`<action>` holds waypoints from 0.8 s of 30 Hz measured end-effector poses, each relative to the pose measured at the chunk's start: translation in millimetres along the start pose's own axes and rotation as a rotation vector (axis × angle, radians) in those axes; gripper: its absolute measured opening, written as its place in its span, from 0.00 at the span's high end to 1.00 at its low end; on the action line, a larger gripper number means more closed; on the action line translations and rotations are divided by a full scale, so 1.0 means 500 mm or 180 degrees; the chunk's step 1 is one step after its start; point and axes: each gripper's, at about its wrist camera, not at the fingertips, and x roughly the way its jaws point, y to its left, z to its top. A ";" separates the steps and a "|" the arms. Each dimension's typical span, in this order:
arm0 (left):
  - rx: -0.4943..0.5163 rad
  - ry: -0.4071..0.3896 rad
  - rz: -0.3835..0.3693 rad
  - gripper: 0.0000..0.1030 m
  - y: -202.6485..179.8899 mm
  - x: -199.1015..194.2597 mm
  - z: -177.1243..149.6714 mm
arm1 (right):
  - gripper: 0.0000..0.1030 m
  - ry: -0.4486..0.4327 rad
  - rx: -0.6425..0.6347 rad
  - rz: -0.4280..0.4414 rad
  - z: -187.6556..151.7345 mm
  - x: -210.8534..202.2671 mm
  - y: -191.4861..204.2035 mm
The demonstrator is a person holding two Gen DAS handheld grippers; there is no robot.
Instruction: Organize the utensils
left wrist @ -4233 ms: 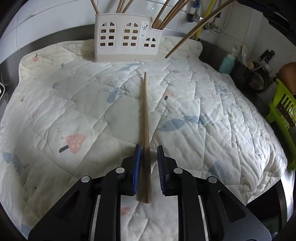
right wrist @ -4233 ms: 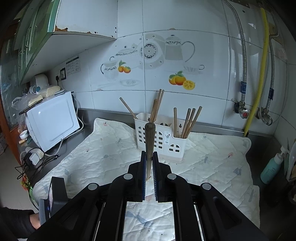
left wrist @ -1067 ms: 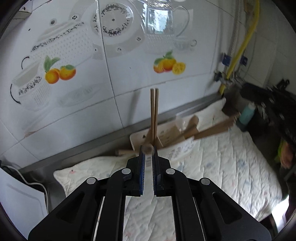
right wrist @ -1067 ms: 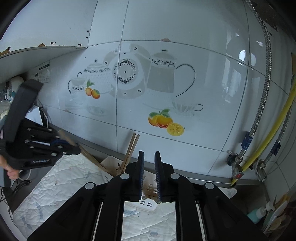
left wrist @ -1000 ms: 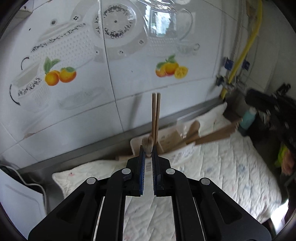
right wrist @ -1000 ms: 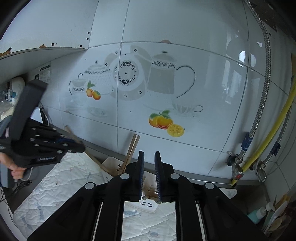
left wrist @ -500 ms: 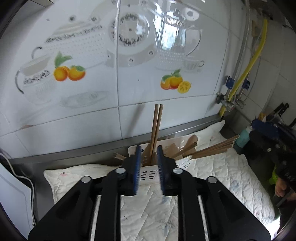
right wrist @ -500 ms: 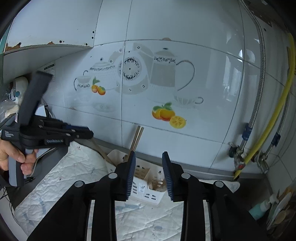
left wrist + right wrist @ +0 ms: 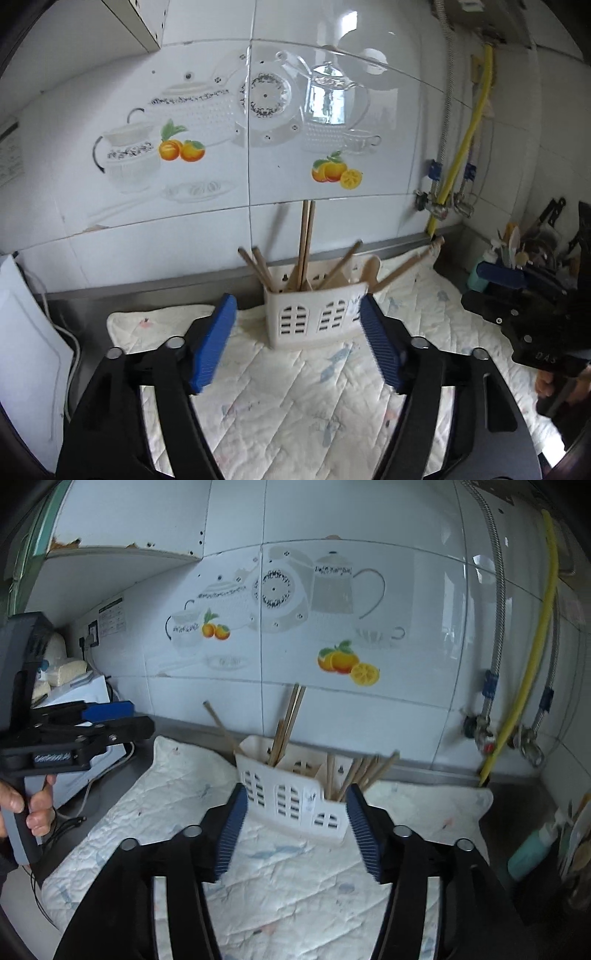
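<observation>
Both tongs now empty, jaws opening, chopsticks (image 9: 305, 243) dropped into holder (image 9: 314, 317)

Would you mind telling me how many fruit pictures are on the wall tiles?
2: one fruit picture at the left beside a painted pot, another right of it, above the chopstick holder.

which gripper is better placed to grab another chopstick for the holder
Neither clearly. The left gripper and right gripper both have opening jaws with nothing between them, both facing the white holder. No loose chopstick shows on the quilted mat, so there is nothing nearby to favour either.
</observation>
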 end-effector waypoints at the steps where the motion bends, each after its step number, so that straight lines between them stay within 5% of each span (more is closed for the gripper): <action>1: 0.0021 -0.0018 0.0006 0.24 -0.006 -0.006 -0.010 | 0.42 0.0008 -0.0001 -0.0013 -0.010 -0.003 0.004; 9: -0.0020 -0.0237 0.0141 0.05 -0.037 -0.078 -0.105 | 0.32 0.0057 0.0149 -0.0012 -0.094 -0.040 0.019; 24: -0.0127 -0.0316 0.0253 0.05 -0.075 -0.151 -0.218 | 0.20 0.0013 0.0192 -0.0037 -0.175 -0.114 0.068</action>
